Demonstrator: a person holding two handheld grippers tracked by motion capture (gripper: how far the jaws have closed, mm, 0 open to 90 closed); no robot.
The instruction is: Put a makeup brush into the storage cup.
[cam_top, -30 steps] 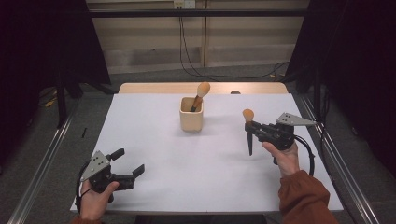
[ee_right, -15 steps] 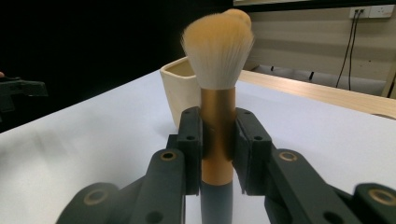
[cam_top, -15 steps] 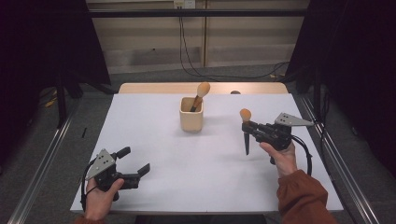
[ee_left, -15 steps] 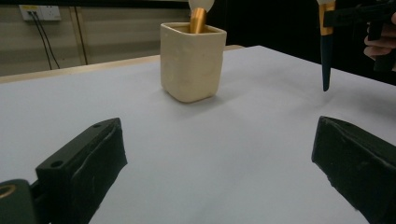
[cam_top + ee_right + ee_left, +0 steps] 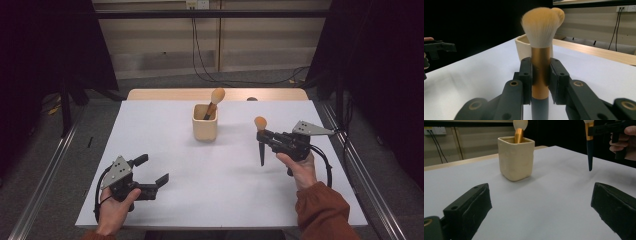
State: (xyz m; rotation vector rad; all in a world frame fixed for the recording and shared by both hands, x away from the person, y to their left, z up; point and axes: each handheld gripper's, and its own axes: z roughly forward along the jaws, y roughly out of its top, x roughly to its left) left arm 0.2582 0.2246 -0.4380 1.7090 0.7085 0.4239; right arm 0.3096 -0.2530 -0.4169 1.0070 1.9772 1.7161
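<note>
Brush (image 5: 260, 136) number two is hanging upright above the counter (image 5: 210, 190), bristles up and dark pointed handle down, well to the right of the cup (image 5: 205, 129). We are holding it in the right gripper (image 5: 266, 137), whose jaws are clamping the gold collar just under the bristles, as the right gripper view shows (image 5: 540, 75). A second brush (image 5: 214, 101) is already leaning in the cup.

Risks we are judging from this position:
- The collar is smooth and round, so the brush may be pivoting or sliding in the grip if we swing it quickly.
- The cup opening is narrow and partly occupied. A handle tip arriving off-centre could be striking the rim, tipping the cup, or knocking the leaning brush.
- Releasing too high could be letting the brush bounce out.

We are keeping the left gripper (image 5: 150, 176) low near the front left of the counter, jaws standing wide apart and holding nothing, pointed toward the cup (image 5: 516, 157).
</note>
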